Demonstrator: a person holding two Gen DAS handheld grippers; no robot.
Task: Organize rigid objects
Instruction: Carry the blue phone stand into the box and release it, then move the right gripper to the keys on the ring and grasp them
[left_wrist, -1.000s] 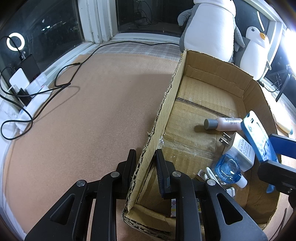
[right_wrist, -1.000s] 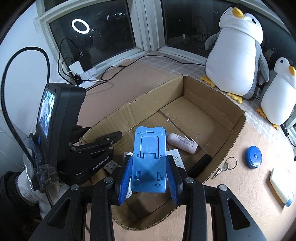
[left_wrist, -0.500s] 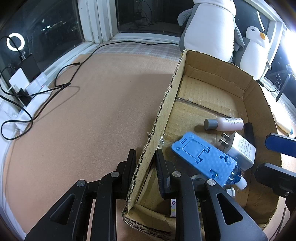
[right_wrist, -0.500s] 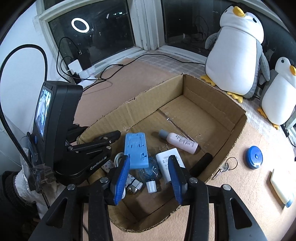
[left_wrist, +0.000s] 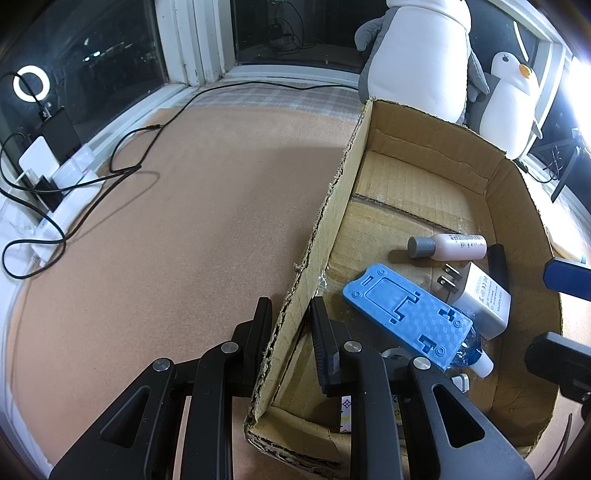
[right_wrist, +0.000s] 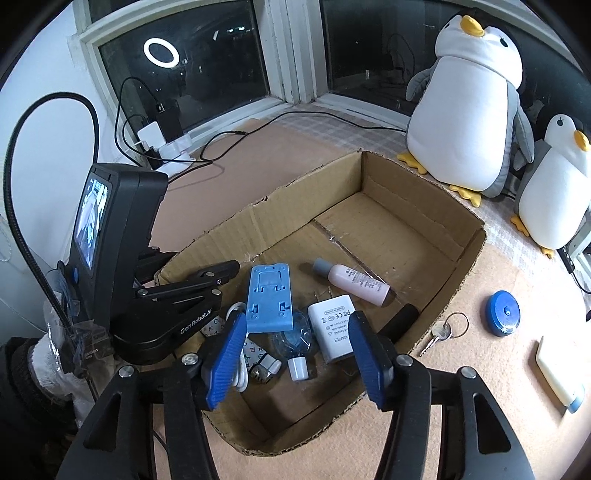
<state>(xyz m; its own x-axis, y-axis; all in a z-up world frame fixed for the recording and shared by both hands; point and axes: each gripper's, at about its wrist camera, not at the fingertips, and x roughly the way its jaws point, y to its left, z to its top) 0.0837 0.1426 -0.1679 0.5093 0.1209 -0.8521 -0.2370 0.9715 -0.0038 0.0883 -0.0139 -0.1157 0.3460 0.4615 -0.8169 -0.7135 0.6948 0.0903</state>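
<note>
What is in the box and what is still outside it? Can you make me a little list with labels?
box: brown cardboard box, open top
in box: blue plastic phone stand, pink bottle with grey cap, white plug adapter, small clear blue bottle
outside box: round blue tape measure, silver key on a ring
left gripper: jaws shut on the box wall
right gripper: jaws just opening, nothing between them
</note>
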